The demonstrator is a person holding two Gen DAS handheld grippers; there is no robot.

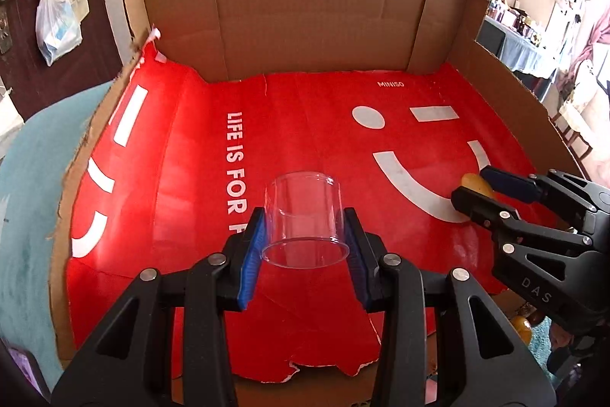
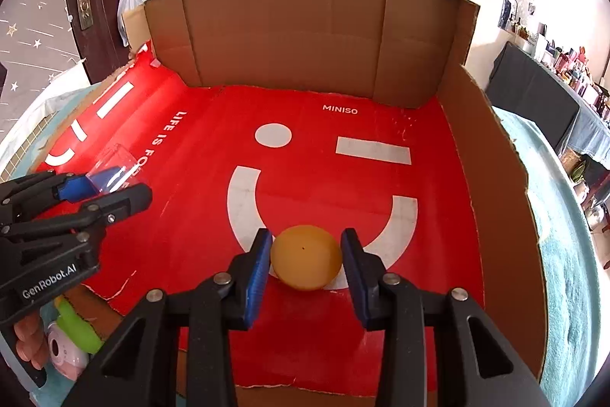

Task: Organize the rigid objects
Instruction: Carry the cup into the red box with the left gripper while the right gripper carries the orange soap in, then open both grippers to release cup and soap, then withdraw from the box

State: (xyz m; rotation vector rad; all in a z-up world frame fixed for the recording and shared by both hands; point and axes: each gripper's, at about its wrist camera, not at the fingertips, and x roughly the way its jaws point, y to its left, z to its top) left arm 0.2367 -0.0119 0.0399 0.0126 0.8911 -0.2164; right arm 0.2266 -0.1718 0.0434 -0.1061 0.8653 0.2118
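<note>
The left gripper (image 1: 305, 235) has a clear cup (image 1: 303, 216) between its two blue pads (image 1: 251, 254). The pads press on the cup's sides, so the gripper is closed on it. The cup lies tipped over, with its open mouth facing the camera, low in the middle of the left wrist picture. It sits over the red sheet (image 1: 190, 178) in the box (image 1: 305, 14).

The right gripper (image 2: 307, 258) has a yellow ball (image 2: 306, 256) between its blue pads (image 2: 259, 266). The pads are tight on both sides of the ball, so this gripper is closed on it too. The ball is low in the middle of the right wrist picture, over the white smile on the red sheet (image 2: 324, 185). I cannot tell if the ball touches the sheet.

In the left wrist picture the right gripper (image 1: 472, 187) comes in from the right edge, and a bit of the ball (image 1: 474, 182) peeks out between its tips. In the right wrist picture the left gripper (image 2: 110, 184) comes in from the left edge with the cup (image 2: 114, 164) at its tip.

The cup is left of the ball, well apart. Brown box (image 2: 289, 37) walls stand at the back and right. In the lower left of the right wrist picture, outside the box, lie a pink toy (image 2: 63, 355) and a green toy (image 2: 78, 327), beside a person's fingers (image 2: 28, 342).
</note>
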